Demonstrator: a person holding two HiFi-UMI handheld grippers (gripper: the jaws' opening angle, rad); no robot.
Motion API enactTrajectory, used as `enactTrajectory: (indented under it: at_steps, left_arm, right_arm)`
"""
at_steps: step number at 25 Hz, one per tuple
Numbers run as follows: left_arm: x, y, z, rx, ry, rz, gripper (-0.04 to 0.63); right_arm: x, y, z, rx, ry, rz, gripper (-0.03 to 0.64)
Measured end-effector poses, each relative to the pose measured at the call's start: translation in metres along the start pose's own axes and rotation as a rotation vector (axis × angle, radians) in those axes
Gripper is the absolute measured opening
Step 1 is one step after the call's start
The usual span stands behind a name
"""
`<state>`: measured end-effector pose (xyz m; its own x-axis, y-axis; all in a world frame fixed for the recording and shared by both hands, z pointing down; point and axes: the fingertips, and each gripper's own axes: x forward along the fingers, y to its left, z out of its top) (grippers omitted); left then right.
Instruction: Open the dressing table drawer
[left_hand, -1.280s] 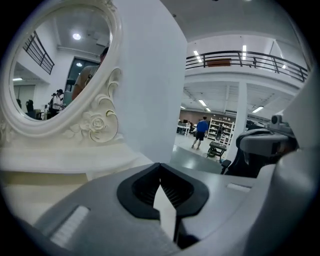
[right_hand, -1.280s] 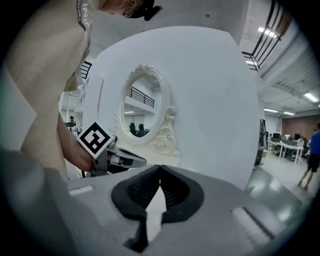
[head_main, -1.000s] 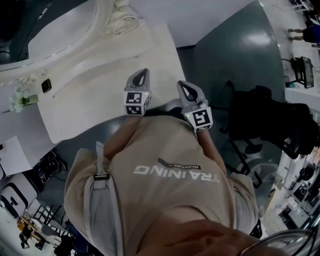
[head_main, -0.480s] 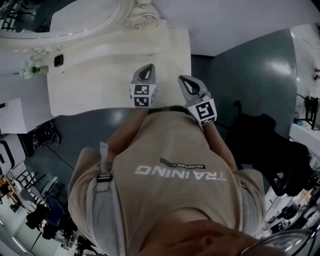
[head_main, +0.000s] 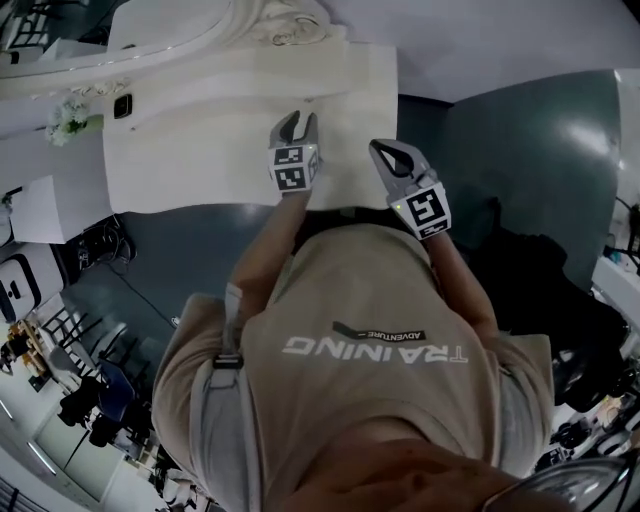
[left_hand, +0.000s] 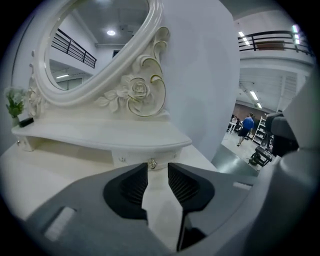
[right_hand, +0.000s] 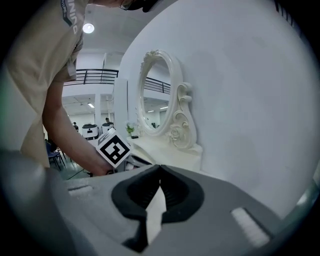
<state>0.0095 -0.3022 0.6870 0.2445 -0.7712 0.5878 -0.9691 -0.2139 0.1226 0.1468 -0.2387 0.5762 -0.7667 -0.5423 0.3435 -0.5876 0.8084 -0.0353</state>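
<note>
The white dressing table (head_main: 190, 170) has a small drawer (left_hand: 131, 158) under its raised shelf, with a tiny round knob (left_hand: 152, 164) on the front. My left gripper (head_main: 296, 122) hovers over the tabletop, pointing at that drawer. Its jaws are opening, and in the left gripper view the left gripper (left_hand: 157, 169) frames the knob just beyond its tips, with nothing between the pads. My right gripper (head_main: 380, 150) hangs to the right near the table's end. In its own view the right gripper (right_hand: 159, 171) is shut on nothing, with the left gripper's marker cube (right_hand: 114, 148) beside it.
An ornate oval mirror (left_hand: 95, 45) stands on the shelf against the white wall (right_hand: 240, 100). A small vase of flowers (head_main: 68, 120) and a dark little object (head_main: 122, 105) sit at the shelf's left end. Dark furniture (head_main: 530, 270) stands on the floor to the right.
Both grippers have moved forward and down over the tabletop toward the shelf. The left gripper's jaws, shut before, now stand apart.
</note>
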Motion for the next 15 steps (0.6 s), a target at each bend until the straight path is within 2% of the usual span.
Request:
enactTrajectory:
  at_steps: [8, 15]
  left_arm:
    - [0.049, 0.020, -0.008, -0.023, 0.027, 0.006, 0.114]
    - [0.064, 0.018, -0.009, -0.027, 0.035, 0.029, 0.112]
  right_arm:
    - [0.005, -0.010, -0.012, 0.026, 0.056, -0.048, 0.003]
    - [0.007, -0.017, -0.020, 0.047, 0.064, -0.085, 0.003]
